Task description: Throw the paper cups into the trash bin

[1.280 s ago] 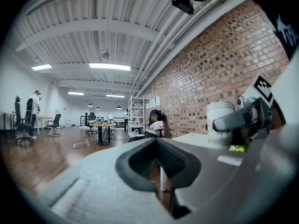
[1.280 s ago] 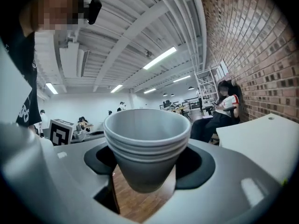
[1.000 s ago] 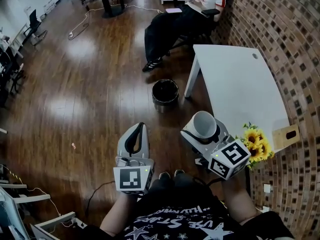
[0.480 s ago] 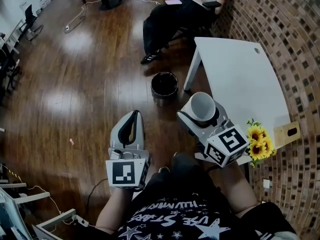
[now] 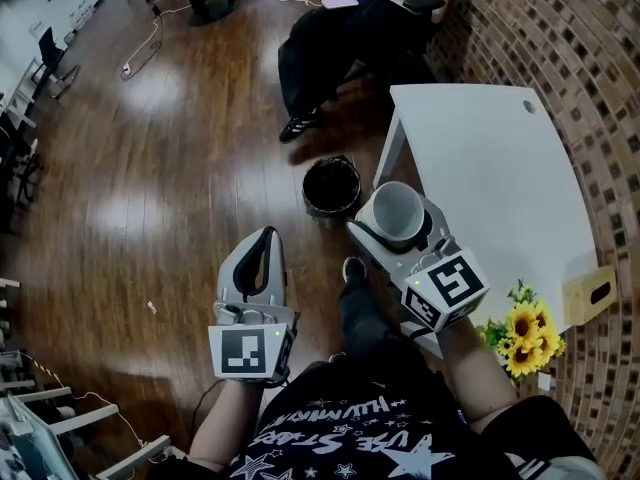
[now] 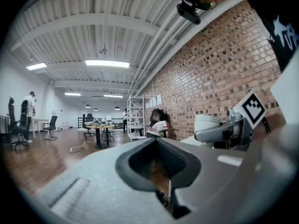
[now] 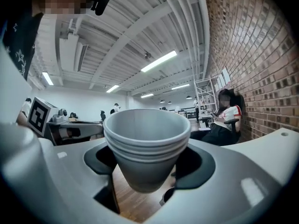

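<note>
The paper cups [image 5: 398, 211] are white and sit one inside the other, so they make one small stack. I can count three rims in the right gripper view. Paper cups like these are most likely very light. They are also thin and soft, so a hard squeeze would bend them. The sides look smooth, so the stack could slip if the hold is too loose. A good place to hold them is around the middle of the side, under the rolled rims. The rims are the thickest part, so they could help stop the stack from sliding down.

The right hand-held gripper [image 5: 392, 230] holds them just that way. Its jaws are wide apart, one on each side of the stack, and they press on it. The cups stand up straight with the open end up, in the air above the wooden floor.

The trash bin [image 5: 331, 183] is round and dark and stands on the floor. It is near the cups, at about 10 o'clock from them in the head view. The white tabletop [image 5: 490, 168] is at about 2 o'clock from the cups and has nothing on it.

The left hand-held gripper [image 5: 267, 236] is at about 8 o'clock from the cups. Its jaws are closed together with nothing between them.
</note>
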`<state>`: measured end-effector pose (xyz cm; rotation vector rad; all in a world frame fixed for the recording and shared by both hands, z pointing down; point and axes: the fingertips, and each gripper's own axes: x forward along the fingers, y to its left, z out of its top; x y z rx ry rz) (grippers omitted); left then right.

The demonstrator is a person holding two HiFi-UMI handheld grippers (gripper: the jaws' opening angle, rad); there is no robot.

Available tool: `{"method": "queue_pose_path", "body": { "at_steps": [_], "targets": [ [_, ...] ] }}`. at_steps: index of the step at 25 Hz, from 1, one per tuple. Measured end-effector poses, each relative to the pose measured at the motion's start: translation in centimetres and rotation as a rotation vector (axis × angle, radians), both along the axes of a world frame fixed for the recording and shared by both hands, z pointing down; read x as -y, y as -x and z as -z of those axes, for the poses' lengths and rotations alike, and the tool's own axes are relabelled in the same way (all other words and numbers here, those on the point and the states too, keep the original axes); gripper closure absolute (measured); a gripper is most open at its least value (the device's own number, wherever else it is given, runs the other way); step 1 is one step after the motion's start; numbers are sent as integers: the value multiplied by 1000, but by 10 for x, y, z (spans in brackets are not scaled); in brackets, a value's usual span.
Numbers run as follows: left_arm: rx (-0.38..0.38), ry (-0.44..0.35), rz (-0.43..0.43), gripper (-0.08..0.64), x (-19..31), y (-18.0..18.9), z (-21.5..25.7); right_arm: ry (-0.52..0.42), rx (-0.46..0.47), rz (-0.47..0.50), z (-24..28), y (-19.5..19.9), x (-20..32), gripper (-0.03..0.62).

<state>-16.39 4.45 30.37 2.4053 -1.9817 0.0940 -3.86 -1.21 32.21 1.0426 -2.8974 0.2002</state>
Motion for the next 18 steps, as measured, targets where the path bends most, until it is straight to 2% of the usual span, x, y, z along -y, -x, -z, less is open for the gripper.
{"method": "queue_pose_path", "body": {
  "at_steps": [6, 9, 11, 15, 18],
  "targets": [
    [4, 8, -27, 555, 101, -12, -7, 9, -30, 37, -28, -1, 86, 253],
    [16, -4, -63, 555, 151, -23, -3, 43, -29, 20, -38, -10, 129, 253],
    [5, 4, -59, 555, 185, -26, -2, 55, -31, -1, -42, -14, 153, 253],
    [-38, 27, -46, 555, 232, -33, 3, 92, -22, -40, -53, -22, 178, 253],
    [12, 64, -85, 555, 255, -45, 9, 131, -17, -62, -66, -29, 184, 253]
  ]
}}
